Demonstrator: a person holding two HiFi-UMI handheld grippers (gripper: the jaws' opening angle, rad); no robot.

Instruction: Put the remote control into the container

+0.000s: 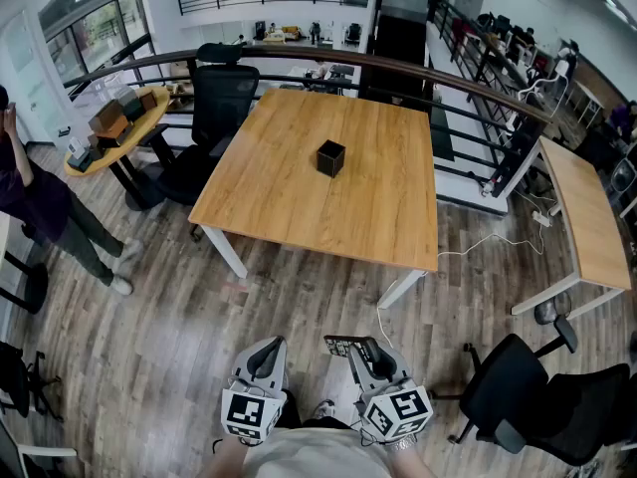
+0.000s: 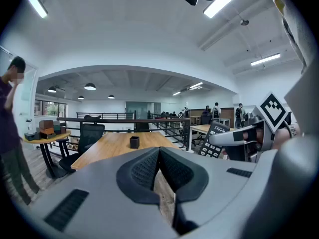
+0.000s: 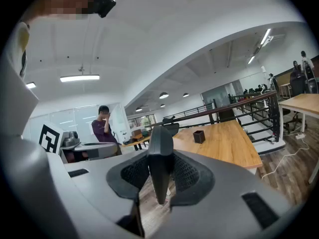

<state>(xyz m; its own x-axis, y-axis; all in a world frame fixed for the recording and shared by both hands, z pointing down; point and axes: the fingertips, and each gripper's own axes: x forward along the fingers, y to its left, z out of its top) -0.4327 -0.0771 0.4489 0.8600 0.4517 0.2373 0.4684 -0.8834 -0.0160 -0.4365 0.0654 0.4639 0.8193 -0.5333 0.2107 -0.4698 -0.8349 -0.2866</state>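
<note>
A small black open-topped container stands near the middle of the wooden table, far ahead of both grippers. The container also shows in the left gripper view, and the container in the right gripper view. My right gripper is held low over the floor, shut on the black remote control. In its own view the remote control stands edge-on between the pads. My left gripper hangs beside it, shut and empty, pads pressed together. The remote control shows at that view's right.
A black office chair stands at the table's far left corner. A person stands at the left by a round table with boxes. A second desk and another black chair are at the right. A railing runs behind.
</note>
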